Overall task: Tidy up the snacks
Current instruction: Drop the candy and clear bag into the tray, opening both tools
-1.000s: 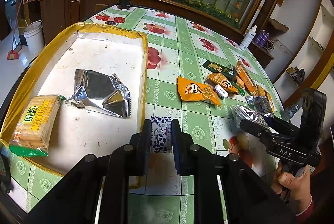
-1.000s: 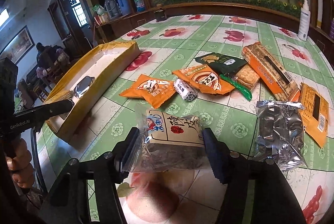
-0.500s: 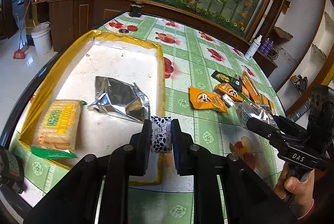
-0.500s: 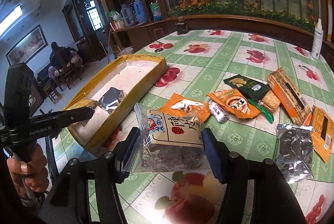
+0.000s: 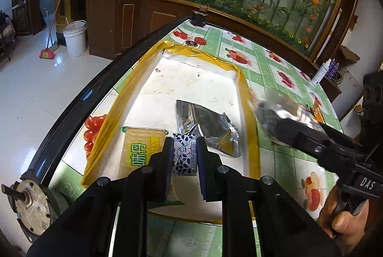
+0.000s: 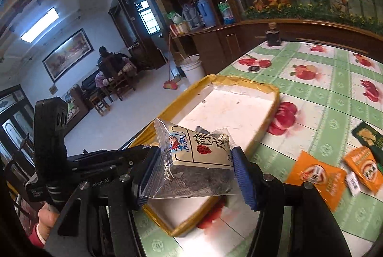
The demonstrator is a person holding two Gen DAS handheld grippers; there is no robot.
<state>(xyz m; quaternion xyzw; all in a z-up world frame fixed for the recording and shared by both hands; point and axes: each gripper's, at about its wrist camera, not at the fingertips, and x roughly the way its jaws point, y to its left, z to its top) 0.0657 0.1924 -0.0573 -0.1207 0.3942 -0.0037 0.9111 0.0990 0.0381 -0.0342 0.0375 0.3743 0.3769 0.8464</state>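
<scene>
Presently, the round table with its green-and-white fruit-print cloth (image 5: 268, 65) carries a shallow white tray with a yellow-taped rim (image 5: 249, 127), which is the collection point for the snacks. Inside it lie a yellow cracker packet with green lettering (image 5: 141, 154) and a crumpled silver foil pouch (image 5: 210, 127). Orange sachets (image 6: 316, 173) and a dark green packet (image 6: 368, 137) remain loose on the cloth, well apart from the tray.

Step in hand, by my judgement: carrying two items to the tray. The right gripper (image 6: 194, 170) pinches a clear bag with a cream label and dark contents (image 6: 198, 161), both pads pressed to its sides, above the tray's near corner. The left gripper (image 5: 184, 156) is nearly closed on a small white-and-blue patterned sweet wrapper (image 5: 184, 156), held over the tray floor.

Next move calls for lowering each item onto bare tray floor, clear of the packets already there, then parting the fingers.
</scene>
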